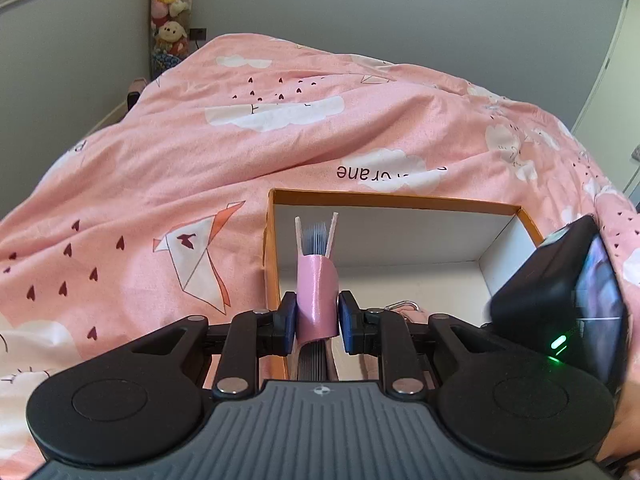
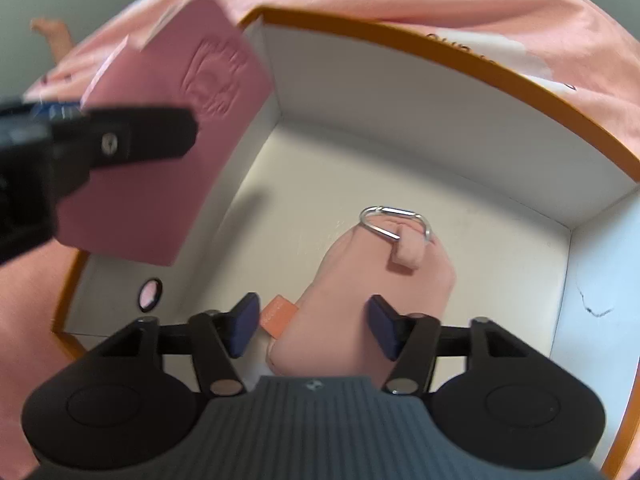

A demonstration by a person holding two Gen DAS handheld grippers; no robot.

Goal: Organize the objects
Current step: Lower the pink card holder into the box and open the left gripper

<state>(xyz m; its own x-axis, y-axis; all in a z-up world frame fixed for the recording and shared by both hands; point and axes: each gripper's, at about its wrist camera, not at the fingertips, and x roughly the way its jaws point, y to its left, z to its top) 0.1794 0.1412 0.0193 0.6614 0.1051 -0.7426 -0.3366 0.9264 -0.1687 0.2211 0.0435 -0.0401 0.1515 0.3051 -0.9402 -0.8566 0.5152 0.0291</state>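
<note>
**Inspector:** Left wrist view first. Your left tongs (image 1: 316, 322) are clamped on a pink notebook (image 1: 316, 296), gripped across its spine, with the pages fanning out at the far end. It hangs over the near-left corner of the orange-rimmed box (image 1: 394, 199), which sits on the bed's pink quilt (image 1: 200, 152).

**Operator:** How close is it to the box edge?

**Inspector:** Just beside the left wall (image 1: 273, 248). The notebook's far end stands inside the rim line, close to that wall; you cannot tell from this view whether it touches. To the right of it the white box floor lies open up to the back wall and the right wall.

**Operator:** And my right side?

**Inspector:** From the right wrist view, your right tongs (image 2: 312, 322) stand apart, pointing steeply down into the box. A pink pouch (image 2: 360, 292) with a metal ring (image 2: 394, 222) lies on the box floor (image 2: 304, 200) between the pads. The right pad sits against the pouch; the left pad stands clear of it, with an orange tag (image 2: 278, 316) in the gap. The view is blurred, so contact is uncertain.

**Operator:** Room to move?

**Inspector:** The notebook (image 2: 168, 128) and left tool crowd the upper-left corner. Bare floor remains between notebook and pouch, and beyond the ring toward the far wall (image 2: 400, 92). A small pink round item (image 2: 149, 295) lies near the left wall.
</note>
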